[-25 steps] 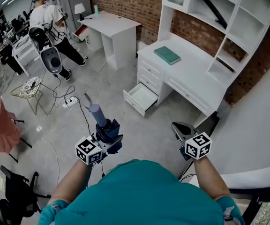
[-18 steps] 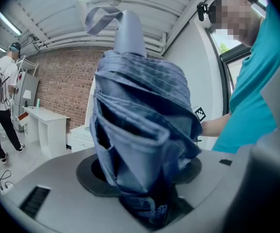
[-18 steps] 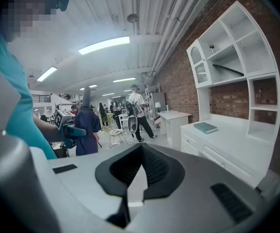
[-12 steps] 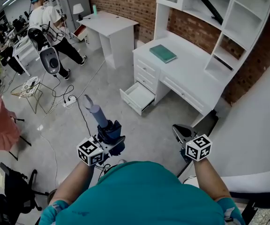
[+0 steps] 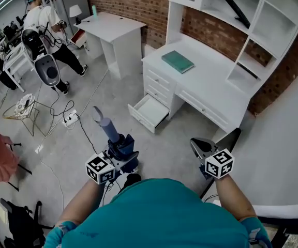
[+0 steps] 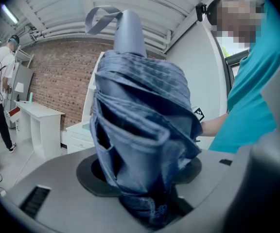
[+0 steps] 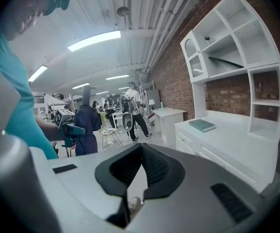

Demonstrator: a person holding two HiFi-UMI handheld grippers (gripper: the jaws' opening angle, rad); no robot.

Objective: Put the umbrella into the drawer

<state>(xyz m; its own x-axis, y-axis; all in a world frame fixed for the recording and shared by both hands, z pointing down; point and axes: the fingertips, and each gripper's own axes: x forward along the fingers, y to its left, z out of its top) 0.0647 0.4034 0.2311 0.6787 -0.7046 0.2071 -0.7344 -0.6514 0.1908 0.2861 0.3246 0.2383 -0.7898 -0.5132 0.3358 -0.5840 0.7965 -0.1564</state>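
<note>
Currently at risk: umbrella in transit

Item: umbrella (image 5: 109, 129), folded, upright, clamped by its cloth end in left gripper (image 5: 119, 148). Right gripper (image 5: 201, 146): closed, empty. Drawer (image 5: 148, 111): open, low on desk (image 5: 216, 81), well apart. Likely hazards: cloth slipping through jaws; loose strap (image 5: 95, 112) snagging drawer rim.

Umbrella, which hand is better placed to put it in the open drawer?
Left. The left gripper is shut on the folded blue umbrella, with the open drawer ahead of it. The right gripper holds nothing, its fingers closed together.
</note>
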